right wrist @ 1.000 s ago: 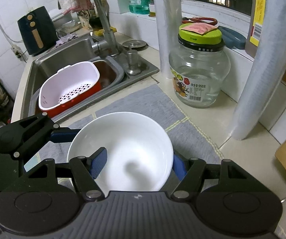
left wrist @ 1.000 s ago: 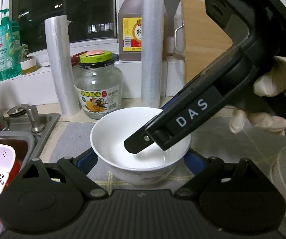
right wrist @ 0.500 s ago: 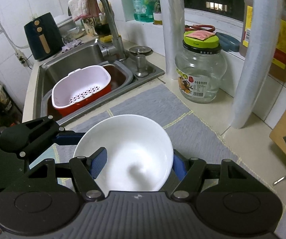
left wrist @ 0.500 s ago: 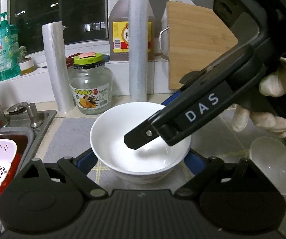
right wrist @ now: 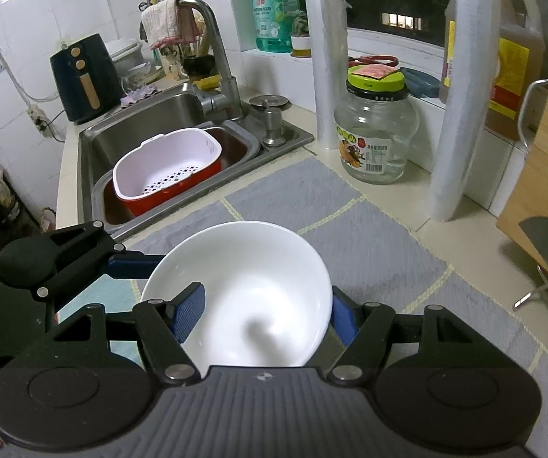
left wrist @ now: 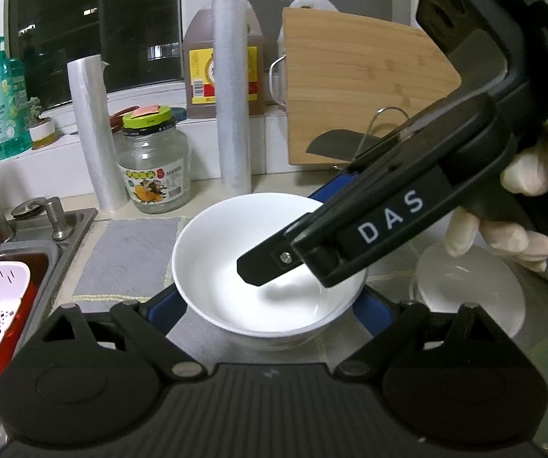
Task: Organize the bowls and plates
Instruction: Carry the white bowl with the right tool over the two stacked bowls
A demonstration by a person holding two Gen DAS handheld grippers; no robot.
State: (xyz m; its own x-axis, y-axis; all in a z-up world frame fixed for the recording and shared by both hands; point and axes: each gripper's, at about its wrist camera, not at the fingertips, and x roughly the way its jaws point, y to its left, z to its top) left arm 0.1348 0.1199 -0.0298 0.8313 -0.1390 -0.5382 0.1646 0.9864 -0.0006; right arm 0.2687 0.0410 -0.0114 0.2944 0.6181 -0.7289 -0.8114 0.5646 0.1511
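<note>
Both tools had hold of one white bowl (left wrist: pixel 270 271), which sat above the grey mat (right wrist: pixel 350 225) on the tabletop (right wrist: pixel 400 198). The left tool (left wrist: pixel 270 305) pinched it from outside, its blue pads against opposite sides of the wall near the base. The right tool (right wrist: pixel 266 313) gripped the same bowl with one blue pad inside the rim and the other outside the opposite rim, its jaws pressed in on the bowl.

In the left wrist view the right tool came in from the upper right, marked "DAS", with one black finger (left wrist: pixel 266 263) reaching down into the bowl's hollow. A gloved hand (left wrist: pixel 510 213) held its handle. In the right wrist view the left tool showed at the left, one finger running to the bowl's wall.

Just right of the bowl, in the left wrist view, a second white dish (left wrist: pixel 468 286) lay on the tabletop below the gloved hand; its kind could not be told.

Behind the mat stood a glass jar (right wrist: pixel 375 141) with a green lid, between two upright rolls (right wrist: pixel 329 68) of clear film. A cutting board (left wrist: pixel 361 91) leaned at the back right. The sink (right wrist: pixel 148 126) at the left held a white colander (right wrist: pixel 167 164) in a red basin.
</note>
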